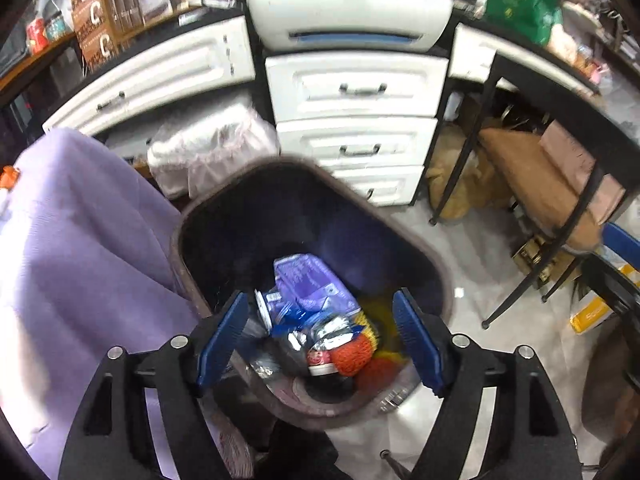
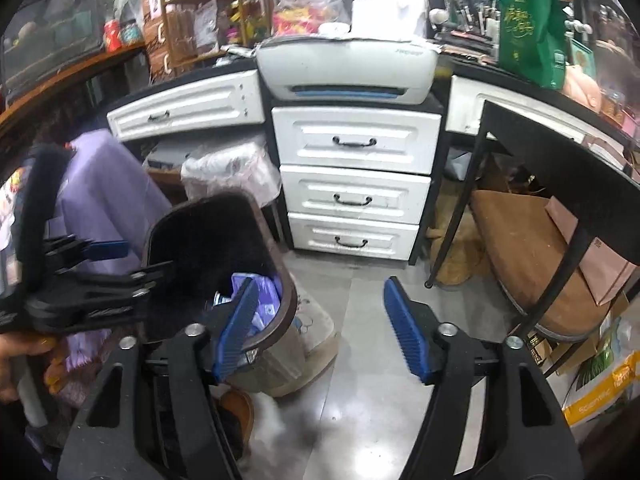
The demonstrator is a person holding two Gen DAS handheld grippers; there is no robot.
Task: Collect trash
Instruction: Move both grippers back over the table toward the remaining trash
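A dark brown trash bin (image 1: 280, 176) stands on the floor. It holds a purple packet (image 1: 308, 280), blue and silver wrappers (image 1: 316, 330) and an orange net ball (image 1: 354, 354). My left gripper (image 1: 320, 336) hangs open and empty right above the bin's mouth. In the right wrist view the bin (image 2: 260, 216) is at the lower left, with the purple packet (image 2: 264, 292) showing inside. My right gripper (image 2: 320, 328) is open and empty, to the right of the bin above the floor. The left gripper (image 2: 108, 248) shows there over the bin's left side.
A white drawer unit (image 2: 356, 184) with a white machine (image 2: 348, 68) on top stands behind the bin. A purple cloth (image 1: 80, 248) lies to the left. A black-framed chair with a brown cushion (image 2: 532, 248) stands right. A green bag (image 2: 528, 20) sits on the counter. Boxes (image 2: 600, 388) lie at the lower right.
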